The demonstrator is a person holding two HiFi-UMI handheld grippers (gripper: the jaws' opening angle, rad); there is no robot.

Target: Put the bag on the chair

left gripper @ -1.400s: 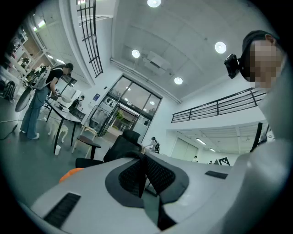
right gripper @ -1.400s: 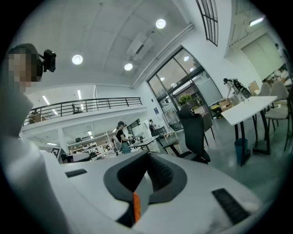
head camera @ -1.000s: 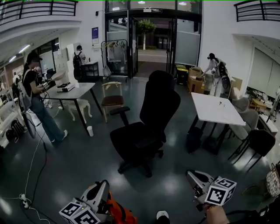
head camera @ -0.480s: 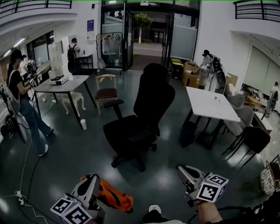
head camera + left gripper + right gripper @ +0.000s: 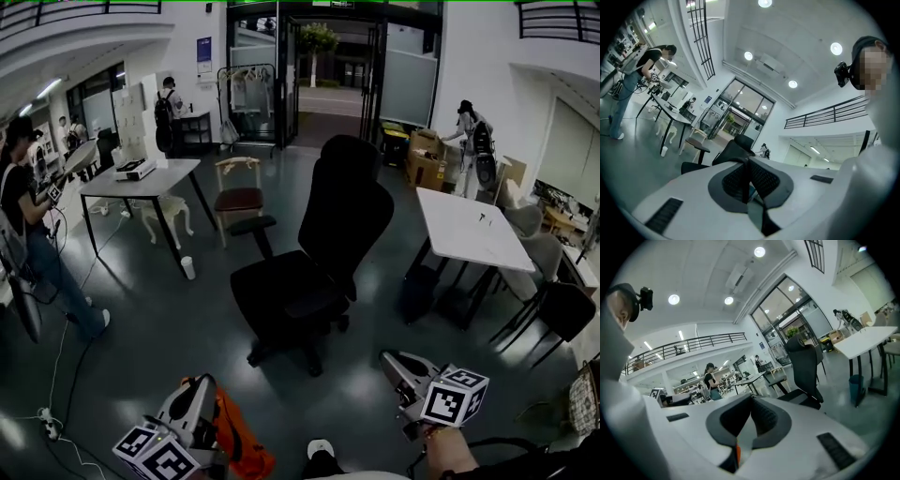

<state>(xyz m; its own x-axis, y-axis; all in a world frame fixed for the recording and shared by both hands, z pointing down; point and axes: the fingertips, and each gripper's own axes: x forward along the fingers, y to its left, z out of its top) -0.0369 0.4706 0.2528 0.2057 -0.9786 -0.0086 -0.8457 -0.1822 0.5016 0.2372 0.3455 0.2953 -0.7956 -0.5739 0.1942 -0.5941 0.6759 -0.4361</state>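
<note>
A black office chair (image 5: 309, 267) stands on the dark floor ahead, its seat facing left; it also shows in the left gripper view as the chair (image 5: 736, 146) and in the right gripper view as the chair (image 5: 805, 366). The orange bag (image 5: 239, 441) hangs at the bottom left, its black strap looped at the tip of my left gripper (image 5: 199, 386). That left gripper (image 5: 749, 176) is shut on the strap. My right gripper (image 5: 390, 359) is at the lower right, apart from the bag. In its own view the right gripper (image 5: 751, 416) has its pads together with nothing between them.
A white table (image 5: 469, 230) with a dark bin (image 5: 417, 295) under it stands right of the chair. A second table (image 5: 141, 183), a wooden chair (image 5: 239, 195) and a paper cup (image 5: 188, 268) are to the left. A person (image 5: 23, 225) and floor cables (image 5: 56, 412) are at far left.
Both grippers have moved across the floor toward the chair, and the bag has gone along with the left one. The person at the left has stepped further left.
</note>
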